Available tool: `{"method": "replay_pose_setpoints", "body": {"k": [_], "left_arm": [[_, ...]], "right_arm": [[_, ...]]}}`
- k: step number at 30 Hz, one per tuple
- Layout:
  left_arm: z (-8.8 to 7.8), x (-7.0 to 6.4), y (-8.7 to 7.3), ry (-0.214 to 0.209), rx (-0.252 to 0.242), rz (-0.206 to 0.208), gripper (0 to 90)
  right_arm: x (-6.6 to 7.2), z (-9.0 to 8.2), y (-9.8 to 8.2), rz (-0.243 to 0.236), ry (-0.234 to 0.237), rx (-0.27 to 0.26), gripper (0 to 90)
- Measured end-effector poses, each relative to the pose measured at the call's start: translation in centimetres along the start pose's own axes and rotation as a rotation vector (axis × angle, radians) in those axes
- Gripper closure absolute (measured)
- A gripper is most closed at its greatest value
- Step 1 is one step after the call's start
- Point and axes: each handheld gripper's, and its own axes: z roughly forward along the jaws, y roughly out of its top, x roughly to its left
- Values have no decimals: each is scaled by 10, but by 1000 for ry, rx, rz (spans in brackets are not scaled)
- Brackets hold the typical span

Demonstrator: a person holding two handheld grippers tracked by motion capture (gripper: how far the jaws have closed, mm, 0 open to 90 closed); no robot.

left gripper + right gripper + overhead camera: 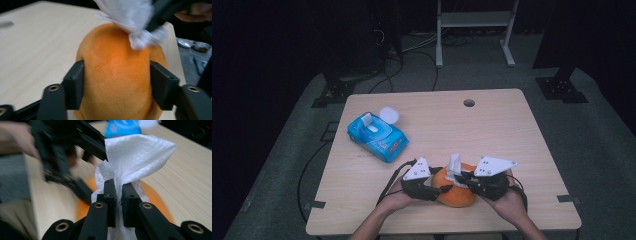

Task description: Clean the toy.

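**Orange plush held steady, tissue pinched above it**

Far left, upper-left quarter of the high view: blue wipes pack (377, 136), flap up, with a small white lid (389, 115) just behind it. Both well apart from the work; nothing there blocks either hand. The table (512, 130) is bare to the right, save a cable hole (469, 103) near the far edge.

Left gripper (443, 188), lower centre: jaws set about midway, one on each flank of the orange plush (115, 72). In the left gripper view the pads meet the fuzz on both sides, so it reads as a hold. The plush looks soft, light and squashy; it should give under pressure rather than slip. Judgement: the grip across its widest part is sound, though harder squeezing would only deform it.

Centre: the plush sits on the table near the front edge, between both hands.

Right of centre: white tissue (135, 157), bunched, standing up over the plush's top. Thin, limp, easily torn. Right gripper (119, 202) is closed tight on its gathered neck, a good place, since a loose edge would pull free.

Main crowding risk: the two grippers sit close together over the plush and could knock.
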Motion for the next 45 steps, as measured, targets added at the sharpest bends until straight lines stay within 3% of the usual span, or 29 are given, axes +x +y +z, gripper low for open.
{"method": "replay_pose_setpoints", "body": {"k": [2, 3, 4, 6, 12, 14, 16, 18, 20, 24, 30, 33, 35, 36, 42, 44, 45], "left_arm": [[1, -5, 4, 36, 1, 45, 389], [2, -7, 5, 60, 6, 72, 390], [2, -7, 4, 62, 6, 70, 390], [3, -6, 2, 57, 6, 59, 388], [3, 1, -3, 55, 10, 1, 377], [4, 1, -2, 56, 14, -4, 372], [4, 0, -3, 55, 16, -4, 361], [4, 3, -4, 44, 20, -16, 309], [3, 7, -5, 26, 19, -48, 202], [3, 11, -7, 8, 30, -60, 157], [2, 6, -5, 38, 27, -23, 336], [4, 1, -1, 39, 13, -9, 352], [6, -1, 1, 41, 25, 13, 350], [6, -1, 0, 39, 24, 3, 340], [6, 12, -7, 39, 33, -74, 136], [9, 14, -11, 12, 44, -91, 169], [9, 13, -12, 3, 30, -86, 234]], "right_arm": [[9, 2, 5, -28, 24, -13, 828], [12, 4, 6, -46, 13, -5, 828], [13, 6, 5, -57, -6, 7, 828], [8, 6, 2, -41, 4, 11, 830], [-10, 2, -10, -5, -55, 34, 831], [-8, 0, -10, 3, -68, 23, 830], [-2, 2, -7, -24, -56, 14, 830], [-1, 5, -7, -36, -56, 31, 831], [-8, 7, -11, -13, -48, 40, 832], [-19, 7, -19, 30, -56, 48, 832], [-23, 3, -19, 51, -81, 41, 831], [-14, -1, -12, 41, -32, -17, 831], [-7, 3, -7, 0, -27, -10, 830], [-7, 4, -8, -13, -34, 5, 831], [-22, 3, -21, 56, -31, 41, 833], [-26, 0, -23, 65, -36, 50, 833], [-27, 0, -23, 71, -39, 54, 833]]}}
